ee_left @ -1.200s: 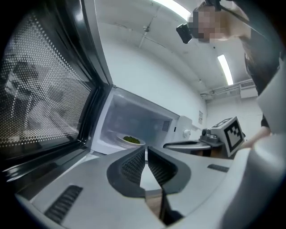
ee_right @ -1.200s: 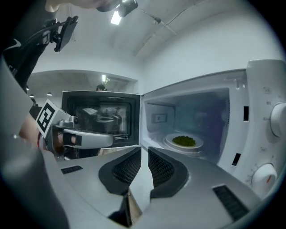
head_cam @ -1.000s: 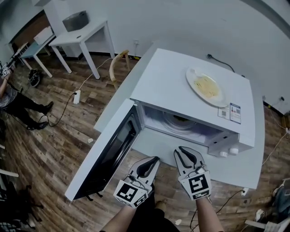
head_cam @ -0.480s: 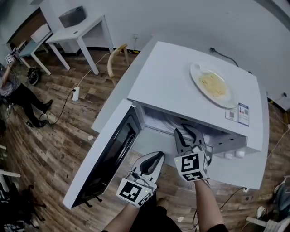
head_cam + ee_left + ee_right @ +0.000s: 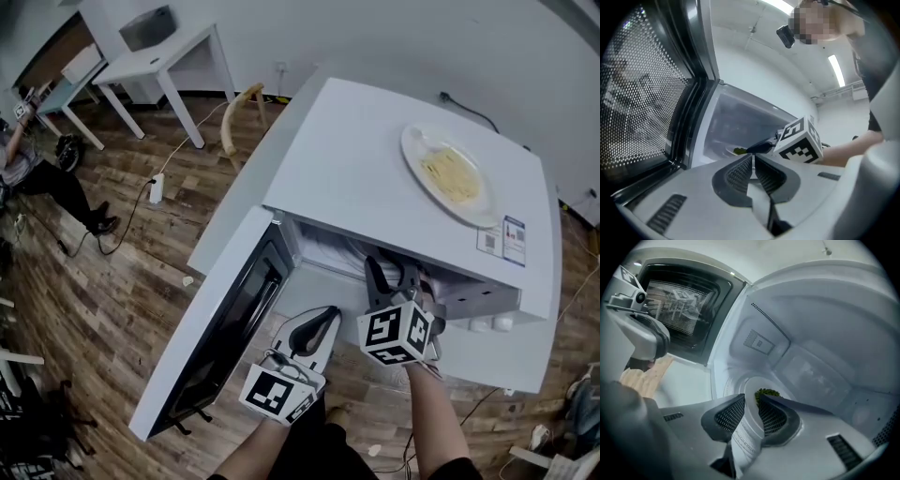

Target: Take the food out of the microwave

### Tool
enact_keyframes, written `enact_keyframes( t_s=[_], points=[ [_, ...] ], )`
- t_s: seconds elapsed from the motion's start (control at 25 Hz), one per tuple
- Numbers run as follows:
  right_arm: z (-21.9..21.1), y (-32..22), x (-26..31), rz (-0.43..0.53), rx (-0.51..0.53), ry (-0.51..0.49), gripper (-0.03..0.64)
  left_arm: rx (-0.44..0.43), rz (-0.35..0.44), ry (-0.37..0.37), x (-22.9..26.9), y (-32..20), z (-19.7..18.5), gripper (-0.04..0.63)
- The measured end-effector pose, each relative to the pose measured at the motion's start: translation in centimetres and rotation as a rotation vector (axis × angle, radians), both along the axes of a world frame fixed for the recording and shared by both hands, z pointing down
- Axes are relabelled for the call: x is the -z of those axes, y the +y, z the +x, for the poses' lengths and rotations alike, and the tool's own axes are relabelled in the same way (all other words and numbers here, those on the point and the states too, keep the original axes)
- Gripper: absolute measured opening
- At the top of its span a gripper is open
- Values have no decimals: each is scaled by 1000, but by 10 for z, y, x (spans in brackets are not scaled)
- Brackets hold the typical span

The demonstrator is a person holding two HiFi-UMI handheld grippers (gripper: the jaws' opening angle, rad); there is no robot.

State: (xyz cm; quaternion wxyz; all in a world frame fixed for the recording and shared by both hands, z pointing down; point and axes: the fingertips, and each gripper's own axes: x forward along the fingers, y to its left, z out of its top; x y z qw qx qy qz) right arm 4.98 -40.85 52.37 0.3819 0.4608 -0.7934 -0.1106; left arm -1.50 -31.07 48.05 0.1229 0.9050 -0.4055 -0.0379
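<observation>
The white microwave [image 5: 375, 169] stands with its door [image 5: 225, 319] swung open to the left. Inside it lies a white plate [image 5: 746, 386] with green food [image 5: 767, 393], which also shows as a green patch of food [image 5: 739, 151] in the left gripper view. My right gripper [image 5: 392, 269] reaches into the cavity, rolled on its side. In the right gripper view the right gripper [image 5: 751, 397] has the plate's rim between its jaws, which stand apart. My left gripper [image 5: 325, 317] hangs shut and empty before the opening; up close, the left gripper [image 5: 753, 157] has its pads together.
A second plate with pale noodles [image 5: 455, 173] rests on the microwave's top. The open door blocks the left side. White tables [image 5: 159, 56] stand at the back left, a person [image 5: 28, 169] is at the far left, and cables and a power strip [image 5: 157, 195] lie on the wooden floor.
My right gripper has gone forward into the microwave's cavity and rolled, so the plate's rim now lies between its jaws. The left gripper has shifted only slightly and stays shut.
</observation>
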Motion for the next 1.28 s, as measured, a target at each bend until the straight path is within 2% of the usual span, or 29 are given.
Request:
enact_keyframes(
  t_s=[0.2, 0.48, 0.84, 1.04, 1.2, 1.28],
  points=[
    [0, -2, -2, -14, 10, -41, 63, -1, -3, 9, 1, -3, 1, 25],
    [-4, 21, 1, 10, 47, -53, 52, 6, -17, -5, -4, -3, 2, 25],
    [-8, 61, 7, 24, 72, -139, 54, -44, -128, -12, -22, -3, 21, 26],
    [-10, 72, 7, 20, 77, -185, 55, -58, -131, -17, -23, -5, 31, 26],
    [-4, 79, 17, 57, 36, -250, 55, -62, -139, -13, -25, -4, 33, 26],
    [4, 83, 25, 64, -26, -357, 56, -63, -143, -11, -26, -4, 33, 26]
  ],
)
